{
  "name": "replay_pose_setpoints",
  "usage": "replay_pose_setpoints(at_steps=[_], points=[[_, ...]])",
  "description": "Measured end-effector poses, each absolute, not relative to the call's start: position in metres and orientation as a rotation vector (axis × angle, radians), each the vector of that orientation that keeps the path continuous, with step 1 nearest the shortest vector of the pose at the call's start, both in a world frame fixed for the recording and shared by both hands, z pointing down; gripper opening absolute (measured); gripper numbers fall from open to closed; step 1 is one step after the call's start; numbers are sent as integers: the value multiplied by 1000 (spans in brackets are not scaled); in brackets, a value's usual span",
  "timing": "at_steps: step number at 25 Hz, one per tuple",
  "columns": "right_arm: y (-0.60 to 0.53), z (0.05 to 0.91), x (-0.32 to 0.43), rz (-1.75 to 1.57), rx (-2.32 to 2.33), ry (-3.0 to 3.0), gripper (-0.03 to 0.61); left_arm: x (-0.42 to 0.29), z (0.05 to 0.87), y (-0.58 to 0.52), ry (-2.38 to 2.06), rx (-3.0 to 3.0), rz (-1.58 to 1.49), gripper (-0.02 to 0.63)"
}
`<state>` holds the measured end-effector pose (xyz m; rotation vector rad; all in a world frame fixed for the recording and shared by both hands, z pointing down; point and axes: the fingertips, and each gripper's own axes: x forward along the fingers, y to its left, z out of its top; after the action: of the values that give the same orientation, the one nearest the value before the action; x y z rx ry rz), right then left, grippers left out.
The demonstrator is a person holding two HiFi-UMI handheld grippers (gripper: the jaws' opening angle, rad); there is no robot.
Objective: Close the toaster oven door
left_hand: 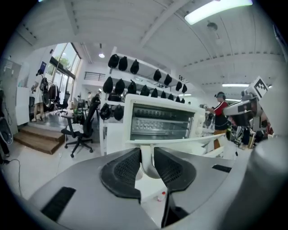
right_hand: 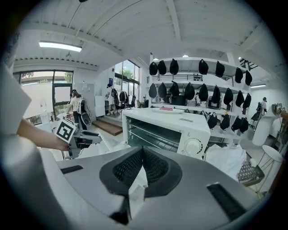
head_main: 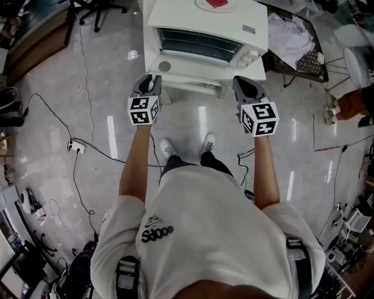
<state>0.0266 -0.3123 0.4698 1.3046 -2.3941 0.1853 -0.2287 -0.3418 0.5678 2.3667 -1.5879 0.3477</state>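
Door down; left gripper clamps handle between its jaws, right gripper shut, empty. Advise lifting upward and forward in an arc, grip held firm

There is one toaster oven, with one door and one door handle. On its top lies one round dish with a red middle. Two grippers show: the left hand-held gripper and the right hand-held gripper. Each carries one marker cube, two in all, the left cube and the right cube. Below them are two white shoes, the left shoe and the right shoe. One power strip lies on the floor. One office chair stands off to the side.
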Motion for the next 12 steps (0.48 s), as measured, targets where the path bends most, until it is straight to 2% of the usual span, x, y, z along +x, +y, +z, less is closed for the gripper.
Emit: replay_pose_setpoints(at_steps=[12], points=[[-357, 439, 21, 97, 1352, -2406, 9, -222, 494, -419, -1628, 2354, 138, 104]])
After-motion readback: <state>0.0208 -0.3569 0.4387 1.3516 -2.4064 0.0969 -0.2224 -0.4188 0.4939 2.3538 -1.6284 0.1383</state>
